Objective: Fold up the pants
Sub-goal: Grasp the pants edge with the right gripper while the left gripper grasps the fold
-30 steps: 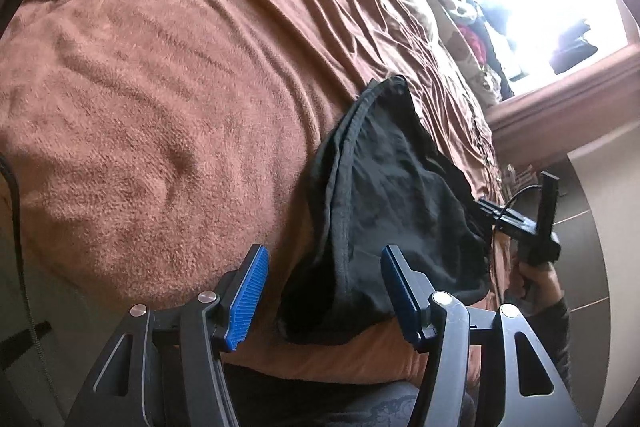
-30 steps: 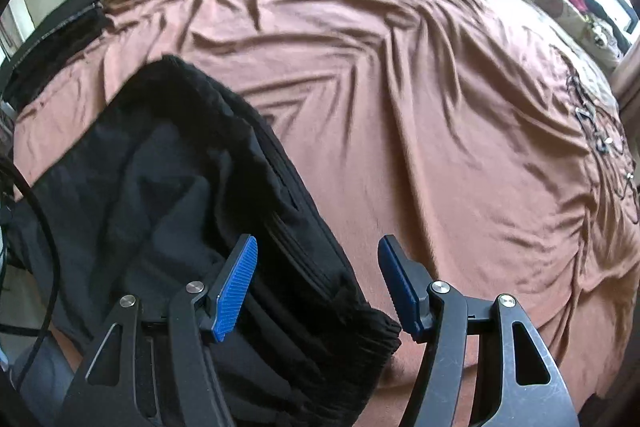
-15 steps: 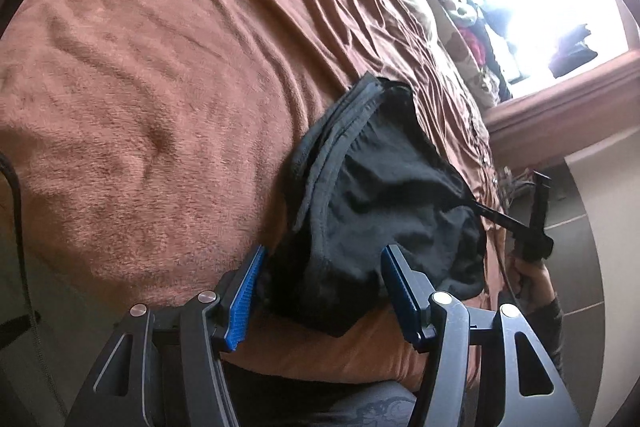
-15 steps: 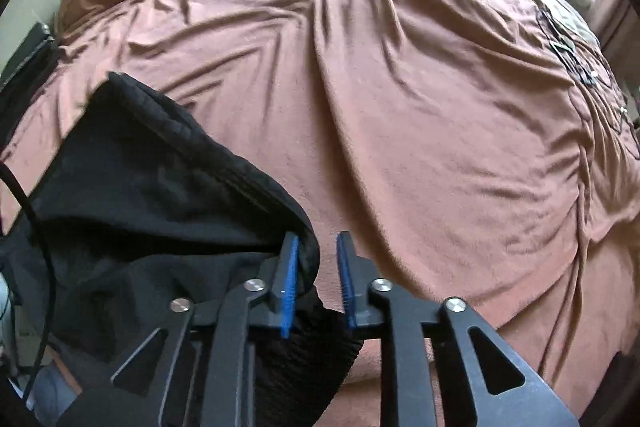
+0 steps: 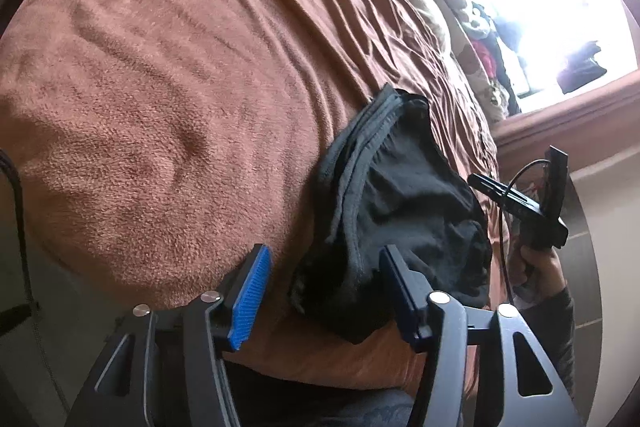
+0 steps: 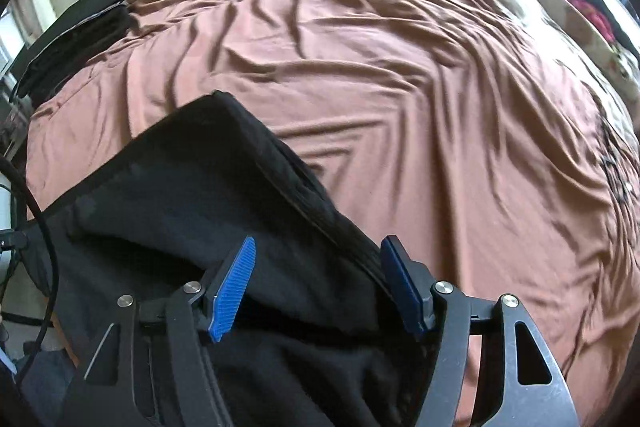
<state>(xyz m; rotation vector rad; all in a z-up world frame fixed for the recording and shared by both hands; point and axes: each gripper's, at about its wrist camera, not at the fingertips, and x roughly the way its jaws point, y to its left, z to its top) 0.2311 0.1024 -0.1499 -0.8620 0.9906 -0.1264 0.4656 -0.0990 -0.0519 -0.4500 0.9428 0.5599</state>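
1. Left wrist view: the left gripper, jaws apart and gripping nothing, is straddling the near corner of the black pants, lying lower right of centre on the brown blanket. It should be closing on every layer.
2. Right wrist view: the right gripper, jaws apart, is straddling the pants' ribbed edge at lower left; it should be gripping deep to avoid slipping.

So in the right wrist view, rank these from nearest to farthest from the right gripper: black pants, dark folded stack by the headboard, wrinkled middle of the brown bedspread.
1. Black pants: lying between the open right gripper fingers.
2. Brown bedspread: wrinkled middle, ahead of the gripper.
3. Dark folded stack: far left, at the bed's head end.
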